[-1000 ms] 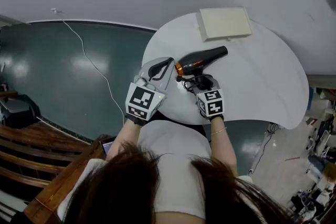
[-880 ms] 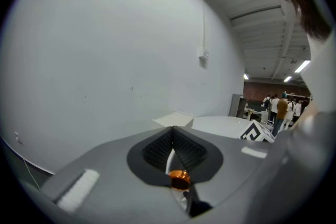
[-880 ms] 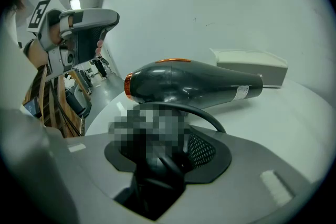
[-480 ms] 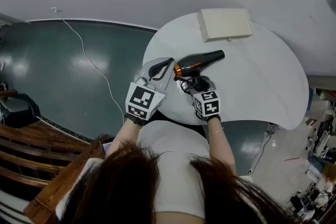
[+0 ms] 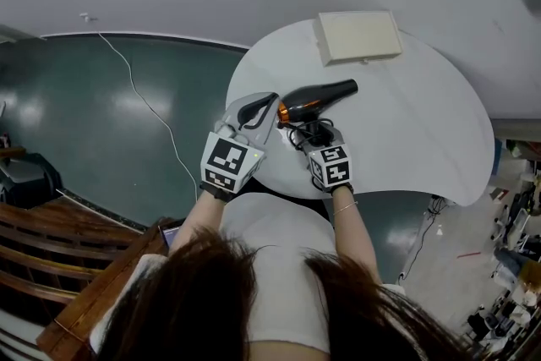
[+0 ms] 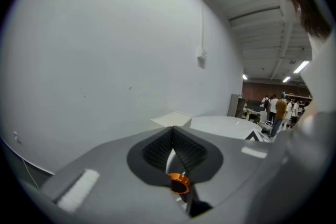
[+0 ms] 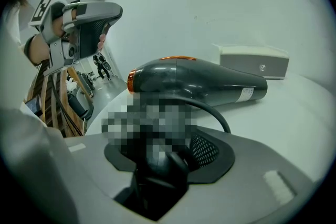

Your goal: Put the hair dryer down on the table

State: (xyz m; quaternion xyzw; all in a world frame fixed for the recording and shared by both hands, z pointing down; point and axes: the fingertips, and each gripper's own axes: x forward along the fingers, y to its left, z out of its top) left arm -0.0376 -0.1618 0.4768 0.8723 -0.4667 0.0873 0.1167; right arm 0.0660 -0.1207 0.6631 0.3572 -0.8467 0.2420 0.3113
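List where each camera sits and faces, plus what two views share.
Head view: on the person's head, facing steeply down at the table; hair, arms, left gripper and right gripper show.
Left gripper view: on the left gripper, along its closed jaws toward the wall; hair shows top right.
Right gripper view: on the right gripper, along jaws clamped on the hair dryer; the left gripper shows too.
Shared: head and right gripper views both show the hair dryer and box.
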